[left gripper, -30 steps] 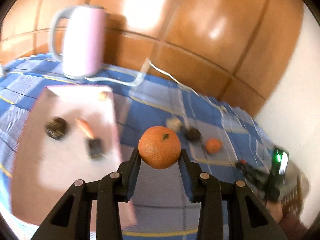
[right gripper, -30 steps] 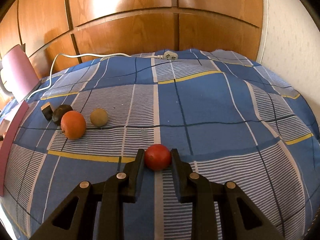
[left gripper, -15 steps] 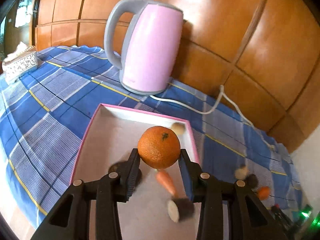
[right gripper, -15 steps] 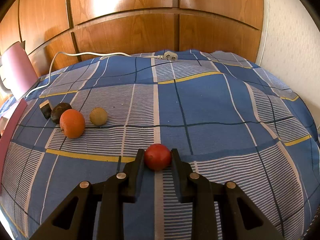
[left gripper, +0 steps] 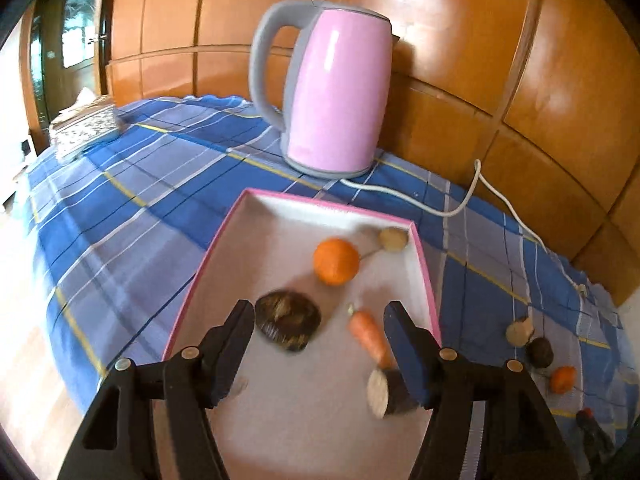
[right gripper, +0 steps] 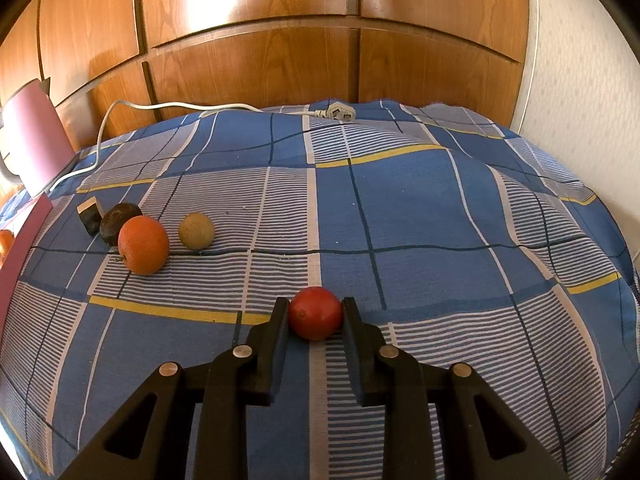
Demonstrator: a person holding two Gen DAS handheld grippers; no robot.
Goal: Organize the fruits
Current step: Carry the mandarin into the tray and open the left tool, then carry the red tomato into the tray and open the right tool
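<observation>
Left tool (left gripper: 320, 332) opening, empty, above pink tray (left gripper: 424, 272) holding orange (left gripper: 336, 261); right tool (right gripper: 315, 312) grips tomato (right gripper: 315, 312), awaiting sorting.

the left hand-held gripper (left gripper: 320, 320) hangs over the pink-rimmed tray (left gripper: 424, 268), its jaws opening with nothing pressed between them. in the tray an orange (left gripper: 336, 261) lies apart from the fingers, near a small pale round fruit (left gripper: 393, 239) in the far corner. closer in lie a dark brown fruit (left gripper: 288, 325), a carrot (left gripper: 368, 336) and a dark cut piece with a pale face (left gripper: 386, 394). behind the tray a pink kettle (left gripper: 328, 96) stands on the blue checked cloth (left gripper: 140, 200), its white cord (left gripper: 460, 208) trailing right. three more small fruits (left gripper: 538, 354) lie on the cloth at far right.
</observation>
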